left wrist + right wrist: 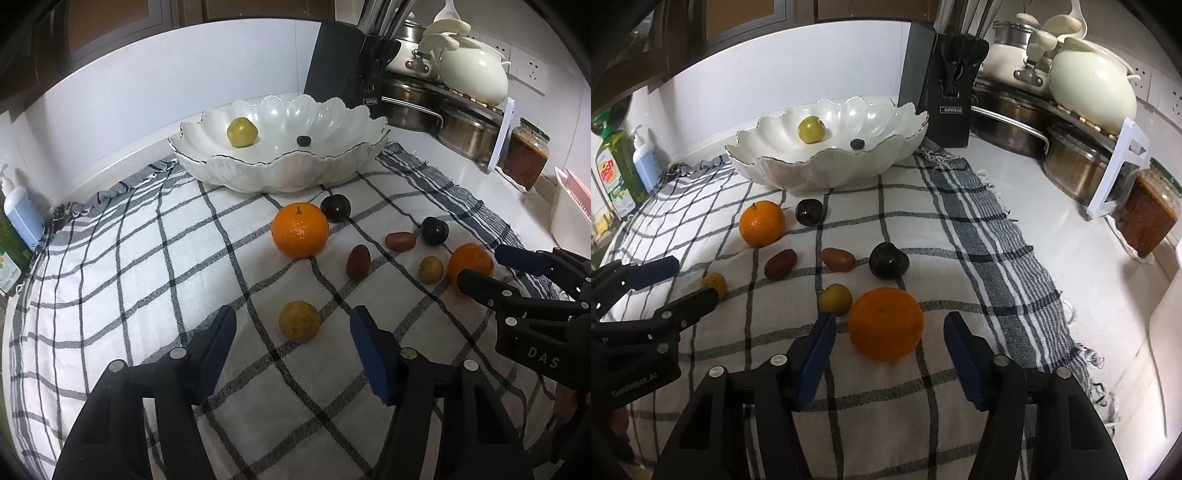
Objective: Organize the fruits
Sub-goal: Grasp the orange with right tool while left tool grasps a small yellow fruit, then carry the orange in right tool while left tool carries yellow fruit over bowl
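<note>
On the checked black-and-white cloth [129, 266] that covers the desk [1052, 221], the fruits lie scattered. A small yellow-brown spotted round fruit [299, 320] sits between the fingers of my left tongs [293, 325]; the blue pads do not touch it, so these tongs are released and hold nothing. In front of my right tongs [889, 325] lies a big orange [885, 324], between the two blue pads, with a gap on each side, so these also grasp nothing. Just beside this orange, to its left, is a small greenish-yellow fruit [834, 299].

Farther away lie two brown oval fruits [780, 263], near each other, and a dark round plum [887, 261] to their right. A second orange with a small stem [300, 229] rests nearer the bowl, with another dark plum [335, 208] just beside it.

The white scalloped ceramic bowl [236, 173] stands at the far edge of the cloth. Inside it are a yellow-green round fruit [242, 132] and a small dark berry [303, 140], well apart.

Behind the bowl stands a black knife block [951, 107], and to the right are steel pots [1071, 166] and a glass jar with red-brown paste [1148, 218].
</note>
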`<state>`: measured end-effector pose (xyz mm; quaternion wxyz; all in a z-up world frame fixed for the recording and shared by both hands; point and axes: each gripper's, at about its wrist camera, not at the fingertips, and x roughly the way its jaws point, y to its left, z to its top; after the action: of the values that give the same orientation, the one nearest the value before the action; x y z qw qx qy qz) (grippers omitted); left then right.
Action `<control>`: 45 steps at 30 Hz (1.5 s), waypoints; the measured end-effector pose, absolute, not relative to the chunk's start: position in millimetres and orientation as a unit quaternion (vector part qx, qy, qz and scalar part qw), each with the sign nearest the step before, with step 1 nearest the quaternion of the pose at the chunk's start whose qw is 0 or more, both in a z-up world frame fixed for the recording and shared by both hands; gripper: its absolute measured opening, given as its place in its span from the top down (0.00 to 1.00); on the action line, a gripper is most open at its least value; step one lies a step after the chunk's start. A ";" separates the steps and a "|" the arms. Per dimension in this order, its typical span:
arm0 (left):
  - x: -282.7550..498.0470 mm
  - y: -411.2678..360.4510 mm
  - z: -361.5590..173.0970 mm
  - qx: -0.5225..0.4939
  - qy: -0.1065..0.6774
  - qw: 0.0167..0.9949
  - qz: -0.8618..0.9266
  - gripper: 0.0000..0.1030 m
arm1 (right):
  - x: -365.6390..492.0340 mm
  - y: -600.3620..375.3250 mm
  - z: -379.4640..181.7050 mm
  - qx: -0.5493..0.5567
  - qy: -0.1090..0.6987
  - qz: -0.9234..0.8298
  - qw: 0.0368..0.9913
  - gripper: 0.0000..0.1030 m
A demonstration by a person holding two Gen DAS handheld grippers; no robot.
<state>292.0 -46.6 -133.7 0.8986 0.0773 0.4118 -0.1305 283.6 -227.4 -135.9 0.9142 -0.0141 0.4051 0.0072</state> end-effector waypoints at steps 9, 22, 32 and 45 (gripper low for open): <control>302.2 -51.8 -144.4 0.076 0.433 0.887 -0.140 0.57 | 291.8 -230.7 -144.0 -0.003 0.419 0.013 0.908 0.48; 301.9 -51.8 -145.9 0.075 0.434 0.886 -0.143 0.75 | 291.9 -227.3 -144.0 -0.010 0.417 0.022 0.908 0.57; 293.7 -50.4 -129.0 0.074 0.411 0.897 -0.145 0.75 | 280.1 -226.0 -126.6 -0.011 0.397 0.024 0.917 0.57; 284.9 -42.2 -92.7 0.065 0.368 0.917 -0.142 0.75 | 270.2 -218.0 -93.5 -0.010 0.352 0.034 0.935 0.57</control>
<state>284.9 -42.2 -92.7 0.9166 0.0650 0.3679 -0.1422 270.2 -218.0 -93.5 0.9355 -0.0097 0.3516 0.0340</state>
